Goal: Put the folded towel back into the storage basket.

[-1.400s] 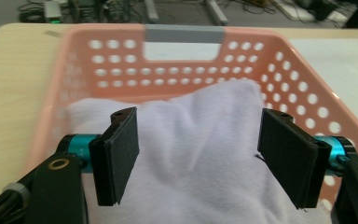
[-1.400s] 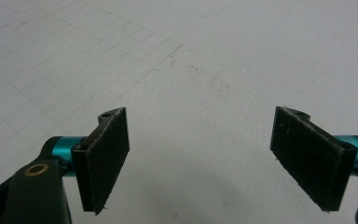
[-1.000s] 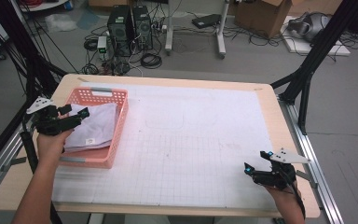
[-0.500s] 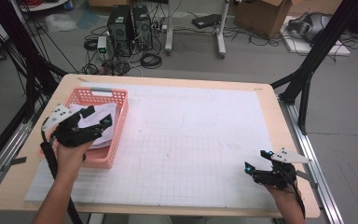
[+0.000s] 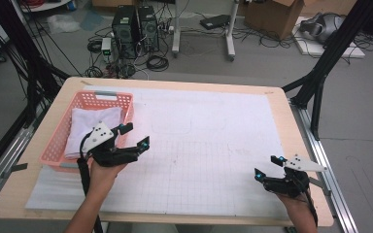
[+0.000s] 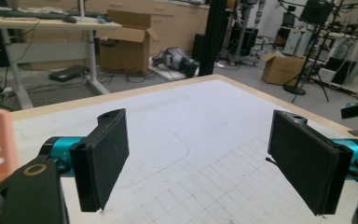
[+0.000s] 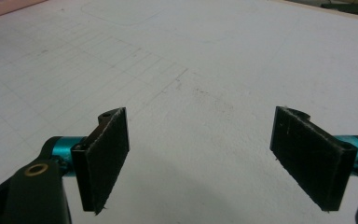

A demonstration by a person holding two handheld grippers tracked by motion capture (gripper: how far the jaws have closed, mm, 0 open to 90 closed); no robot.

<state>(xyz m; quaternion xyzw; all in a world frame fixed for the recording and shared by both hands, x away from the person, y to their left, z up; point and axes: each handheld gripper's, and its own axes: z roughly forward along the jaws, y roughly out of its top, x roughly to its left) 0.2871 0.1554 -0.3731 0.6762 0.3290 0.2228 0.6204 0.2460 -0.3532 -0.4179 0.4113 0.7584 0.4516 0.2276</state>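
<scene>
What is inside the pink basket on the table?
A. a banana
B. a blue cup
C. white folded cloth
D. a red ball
C, because the high view shows white folded cloth lying inside the pink basket at the table's left side, with the open left gripper just beside the basket's right wall.

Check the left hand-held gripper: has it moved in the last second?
Yes. The left hand-held gripper has swung rightward off the white cloth in the pink basket; its open jaws now reach past the basket's right rim, over the white mat.
</scene>
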